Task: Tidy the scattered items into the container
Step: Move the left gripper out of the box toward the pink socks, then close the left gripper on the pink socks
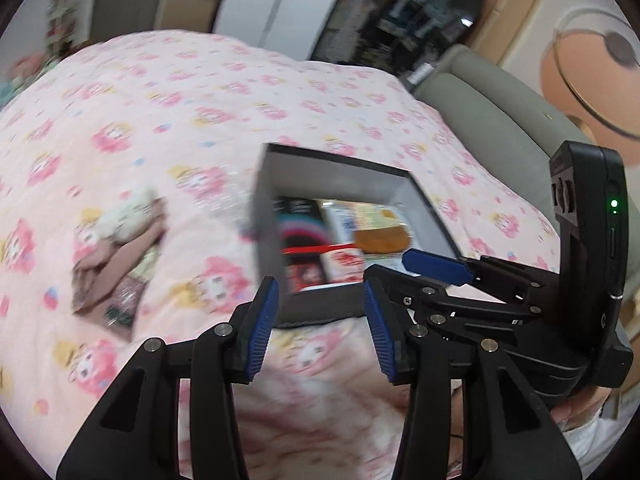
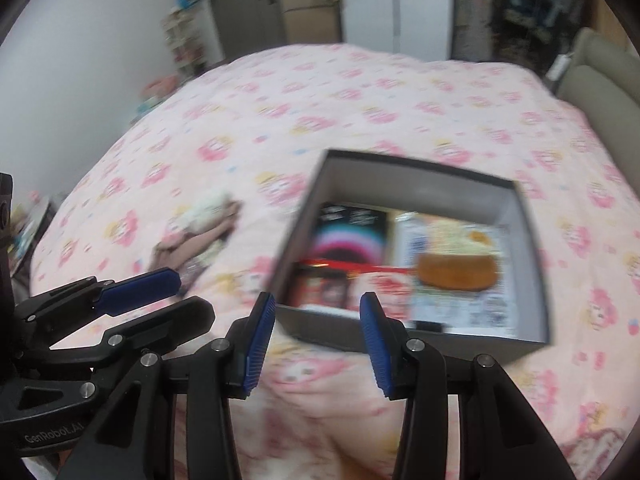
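Observation:
A dark grey open box (image 1: 336, 176) (image 2: 416, 182) lies on the pink patterned bed. Inside it are printed packets, a red stick and a brown round item (image 1: 380, 240) (image 2: 458, 274). A flat packet with a small pale plush on it (image 1: 116, 256) (image 2: 200, 236) lies on the quilt left of the box. My left gripper (image 1: 320, 324) is open and empty just before the box's near wall. My right gripper (image 2: 316, 336) is open and empty at the box's near left corner. Each gripper shows at the edge of the other's view. Both views are blurred.
The pink quilt (image 1: 160, 120) (image 2: 360, 92) covers the whole bed. A grey padded headboard (image 1: 488, 120) (image 2: 596, 72) runs along the right. Shelves, a white wardrobe and a door stand beyond the bed's far edge.

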### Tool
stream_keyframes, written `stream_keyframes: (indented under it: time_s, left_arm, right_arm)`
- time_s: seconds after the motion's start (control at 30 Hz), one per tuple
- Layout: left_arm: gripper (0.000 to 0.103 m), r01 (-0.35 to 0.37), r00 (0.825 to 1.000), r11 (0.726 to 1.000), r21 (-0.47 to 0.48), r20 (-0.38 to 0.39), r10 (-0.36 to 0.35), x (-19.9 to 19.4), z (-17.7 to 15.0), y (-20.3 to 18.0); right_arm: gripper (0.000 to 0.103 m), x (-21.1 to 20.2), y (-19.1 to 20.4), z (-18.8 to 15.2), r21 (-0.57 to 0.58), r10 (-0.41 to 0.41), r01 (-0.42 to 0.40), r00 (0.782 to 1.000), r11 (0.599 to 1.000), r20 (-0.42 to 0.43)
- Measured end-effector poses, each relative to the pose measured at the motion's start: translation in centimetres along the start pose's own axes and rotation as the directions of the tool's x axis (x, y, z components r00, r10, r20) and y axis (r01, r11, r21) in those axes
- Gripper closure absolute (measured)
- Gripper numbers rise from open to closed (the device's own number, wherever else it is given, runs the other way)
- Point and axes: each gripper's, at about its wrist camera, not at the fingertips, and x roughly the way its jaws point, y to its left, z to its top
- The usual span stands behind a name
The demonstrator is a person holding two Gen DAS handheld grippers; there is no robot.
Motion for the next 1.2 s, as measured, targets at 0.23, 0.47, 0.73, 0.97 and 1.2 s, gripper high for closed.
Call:
stream_keyframes:
  time_s: [0.23, 0.47, 0.73, 0.97, 1.2]
  left_arm:
    - [0.054, -0.057, 0.998, 0.984, -0.167, 0.024, 0.062, -1.4, -1.4, 8.2]
    - [0.054, -0.103, 0.994, 0.944, -0.315, 0.002, 0.109, -0.2, -2.8, 15.4]
    - [0.051, -0.177, 0.984, 0.874, -0.453, -0.056, 0.170, 3.7, -3.0, 22.6]
    - [0.040, -0.187, 0.982, 0.861, -0.473, -0.065, 0.178, 7.5, -1.9, 25.6]
    - [0.092, -0.175, 0.984, 0.885, -0.432, -0.057, 0.167, 7.8, -1.3, 24.7]
  right_arm:
    - [0.063, 5.8, 6.8, 1.9, -0.103, 0.120, -0.133, 0.985, 0.986, -0.126]
    - [0.058, 11.6, 9.9, 4.2, -0.130, 0.126, -0.160, 0.963, 0.978, -0.240]
    - [0.057, 19.0, 10.6, 6.8, -0.049, 0.164, -0.194, 0.919, 0.980, -0.360]
    - [0.050, 22.7, 11.0, 7.4, -0.035, 0.162, -0.187, 0.918, 0.982, -0.361]
    - [0.050, 23.0, 11.0, 6.6, -0.010, 0.202, -0.222, 0.905, 0.975, -0.373]
